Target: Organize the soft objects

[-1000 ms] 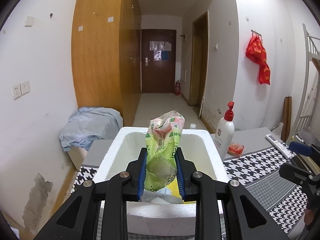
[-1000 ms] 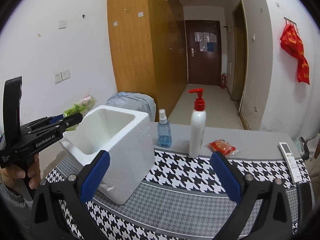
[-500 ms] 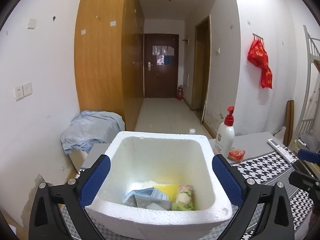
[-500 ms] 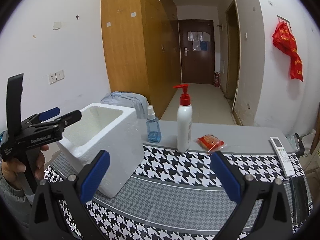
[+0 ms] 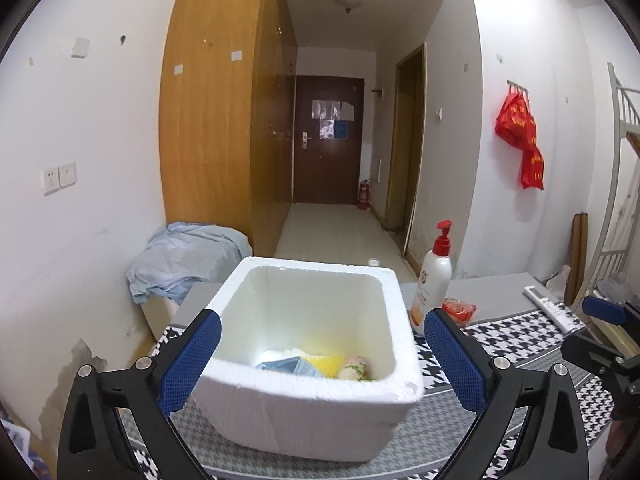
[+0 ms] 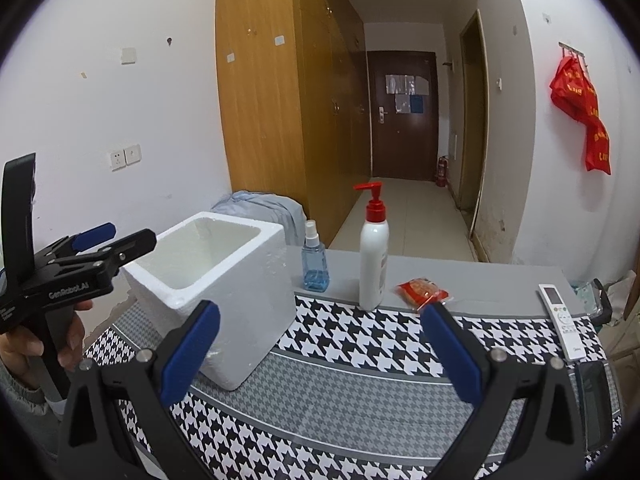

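A white foam box (image 5: 312,396) stands on the houndstooth cloth; it also shows in the right wrist view (image 6: 224,292). Inside lie a green-and-pink snack bag (image 5: 354,367), a yellow item (image 5: 326,362) and a blue-grey cloth (image 5: 288,364). My left gripper (image 5: 320,364) is open and empty, held just in front of the box; it shows in the right wrist view (image 6: 108,240) left of the box. My right gripper (image 6: 318,356) is open and empty above the cloth. A red soft packet (image 6: 422,290) lies beyond it, also in the left wrist view (image 5: 460,310).
A white pump bottle (image 6: 374,256) and a blue spray bottle (image 6: 315,260) stand behind the box on the grey table (image 6: 500,280). A white remote (image 6: 560,320) lies at the right edge. A blue-covered bundle (image 5: 184,256) sits by the wall.
My left gripper opened and let the green-and-pink snack bag fall into the foam box, then drew back a little. My right gripper stayed open and shifted slightly.
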